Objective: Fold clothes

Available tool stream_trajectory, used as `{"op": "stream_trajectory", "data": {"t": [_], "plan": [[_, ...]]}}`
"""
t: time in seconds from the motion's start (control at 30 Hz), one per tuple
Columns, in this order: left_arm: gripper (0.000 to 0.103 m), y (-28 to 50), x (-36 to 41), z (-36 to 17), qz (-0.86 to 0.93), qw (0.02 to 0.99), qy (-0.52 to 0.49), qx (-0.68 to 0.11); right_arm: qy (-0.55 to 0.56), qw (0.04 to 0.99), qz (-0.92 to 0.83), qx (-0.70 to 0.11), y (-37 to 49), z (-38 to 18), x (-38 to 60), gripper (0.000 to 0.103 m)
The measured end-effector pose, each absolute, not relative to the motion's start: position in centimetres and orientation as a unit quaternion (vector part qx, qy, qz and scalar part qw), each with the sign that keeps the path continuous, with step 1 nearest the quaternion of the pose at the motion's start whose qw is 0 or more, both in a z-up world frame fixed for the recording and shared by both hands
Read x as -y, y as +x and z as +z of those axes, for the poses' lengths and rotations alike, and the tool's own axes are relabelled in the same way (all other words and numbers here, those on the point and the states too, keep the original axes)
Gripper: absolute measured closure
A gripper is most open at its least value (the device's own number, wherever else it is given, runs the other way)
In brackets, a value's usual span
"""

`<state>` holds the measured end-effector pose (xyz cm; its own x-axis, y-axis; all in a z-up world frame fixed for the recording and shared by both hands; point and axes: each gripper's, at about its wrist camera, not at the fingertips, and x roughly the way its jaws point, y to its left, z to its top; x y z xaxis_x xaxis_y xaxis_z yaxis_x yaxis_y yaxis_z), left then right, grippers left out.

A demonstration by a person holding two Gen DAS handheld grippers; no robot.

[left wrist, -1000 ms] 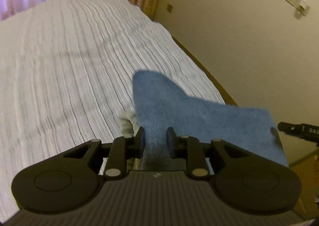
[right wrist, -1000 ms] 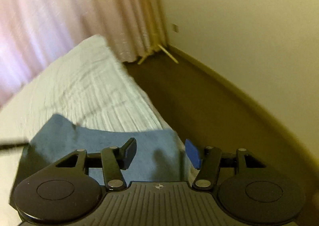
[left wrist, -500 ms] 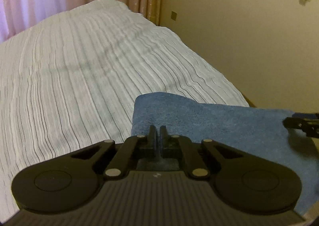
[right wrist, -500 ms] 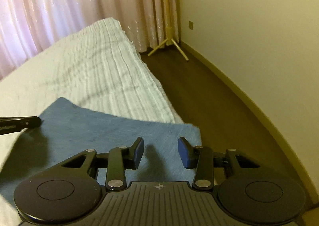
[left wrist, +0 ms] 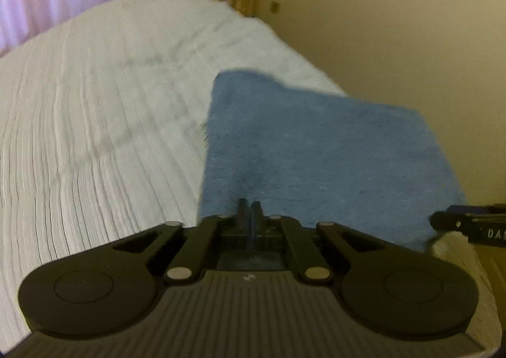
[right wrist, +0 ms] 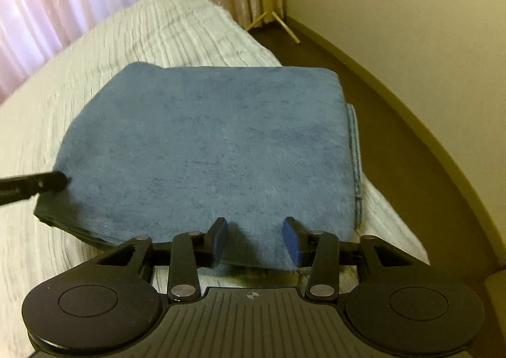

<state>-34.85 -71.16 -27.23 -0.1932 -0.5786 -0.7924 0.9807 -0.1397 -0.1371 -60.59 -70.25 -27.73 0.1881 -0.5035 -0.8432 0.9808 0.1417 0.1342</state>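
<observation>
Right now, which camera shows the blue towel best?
The right wrist view: the blue towel lies nearly whole on the bed, with its layered edge visible at the right. The left wrist view shows only part of the towel, with the left gripper shut on its near edge.

Right hand-held gripper (right wrist: 255,239) jaws apart over near edge of folded blue towel (right wrist: 215,143) on striped bedspread (right wrist: 164,29)
</observation>
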Motion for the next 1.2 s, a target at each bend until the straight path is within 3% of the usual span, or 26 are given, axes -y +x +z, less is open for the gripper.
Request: {"op": "stream_trajectory", "data": {"t": [0.03,0.3,0.4,0.57,0.7,1.2], "plan": [[0.100,-34.8,71.3,-27.3,-0.689,0.564,0.294,-0.348,0.364,0.681,-0.542,-0.331,-60.4,-27.3,70.3,0.044],[0.096,-36.3,69.6,-22.5,-0.640,0.598,0.323,-0.357,0.418,0.663,-0.538,-0.310,-59.9,-22.8,66.2,0.042],[0.090,-36.2,67.8,-19.7,-0.636,0.600,0.322,-0.364,0.421,0.658,-0.543,-0.308,-59.5,-20.5,64.4,0.020],[0.076,-37.1,64.3,-14.8,-0.637,0.600,0.334,-0.351,0.404,0.661,-0.556,-0.301,-58.9,-16.6,62.4,0.019],[0.072,-37.3,61.8,-11.4,-0.644,0.597,0.334,-0.342,0.388,0.665,-0.566,-0.295,-58.4,-13.6,61.0,0.005],[0.067,-36.7,53.7,-5.3,-0.661,0.600,0.338,-0.299,0.399,0.646,-0.591,-0.273,-58.0,-8.1,54.3,0.001]]}}
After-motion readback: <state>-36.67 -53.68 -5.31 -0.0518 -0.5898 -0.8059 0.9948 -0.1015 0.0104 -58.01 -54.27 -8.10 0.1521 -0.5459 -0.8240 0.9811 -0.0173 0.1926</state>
